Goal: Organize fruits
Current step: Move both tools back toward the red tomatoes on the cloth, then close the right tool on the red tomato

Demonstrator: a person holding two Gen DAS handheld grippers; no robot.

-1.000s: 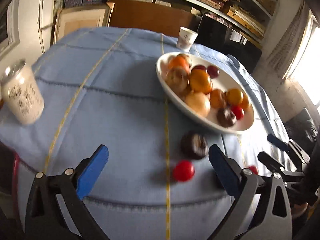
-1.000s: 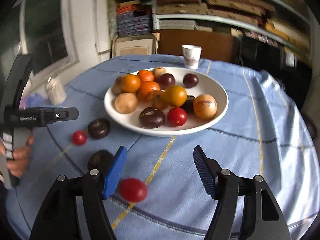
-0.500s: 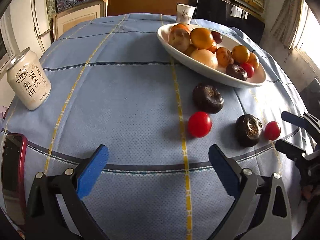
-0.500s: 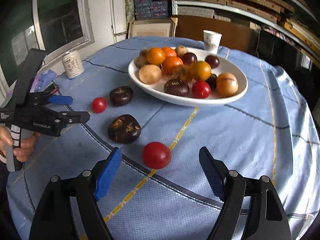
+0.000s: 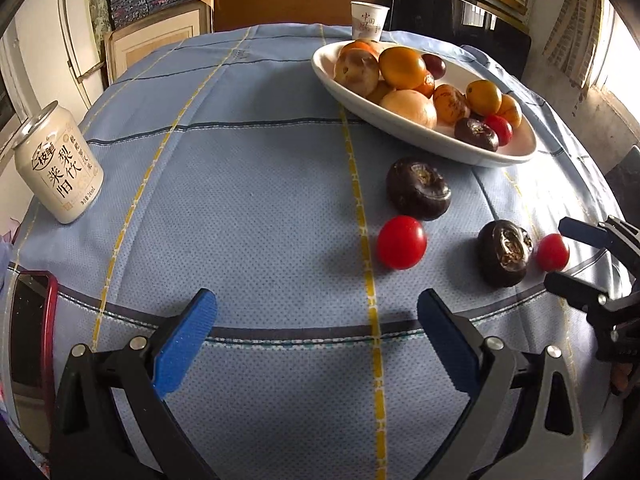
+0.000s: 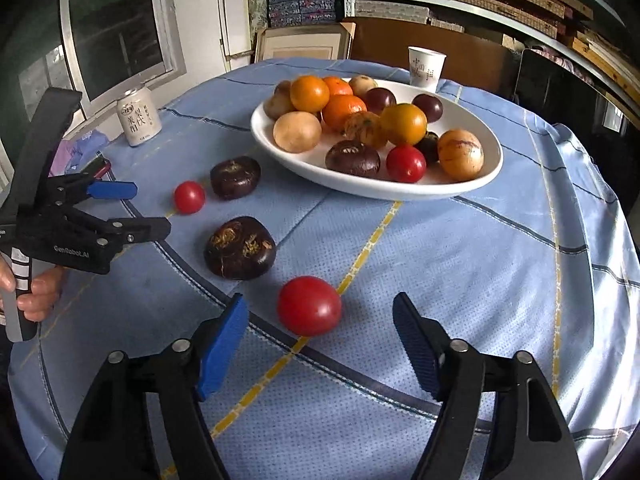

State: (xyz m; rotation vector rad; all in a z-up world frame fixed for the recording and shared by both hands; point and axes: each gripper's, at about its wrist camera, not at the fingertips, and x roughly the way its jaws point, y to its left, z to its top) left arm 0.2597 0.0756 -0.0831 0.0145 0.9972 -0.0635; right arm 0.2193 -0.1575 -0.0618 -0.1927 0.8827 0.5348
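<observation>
A white bowl (image 6: 472,186) (image 5: 516,151) holds several orange, yellow, dark and red fruits. On the blue cloth lie two red tomatoes and two dark fruits. My right gripper (image 6: 320,332) is open, with the near tomato (image 6: 309,311) just ahead of and between its fingertips, and a dark fruit (image 6: 239,247) to its left. My left gripper (image 5: 318,338) is open and empty, short of the other tomato (image 5: 401,242) and the other dark fruit (image 5: 418,188). Each gripper shows in the other's view, the left (image 6: 120,210) and the right (image 5: 568,256).
A drink can (image 5: 58,172) stands at the left of the table and a paper cup (image 5: 369,21) behind the bowl. A red-cased phone (image 5: 28,344) lies at the near left edge. Shelves, boxes and a chair stand behind the round table.
Both grippers have moved lower and closer to the cloth and the loose fruits. The near tomato now lies closer to the right gripper's fingertips. Both jaws have stayed open.
</observation>
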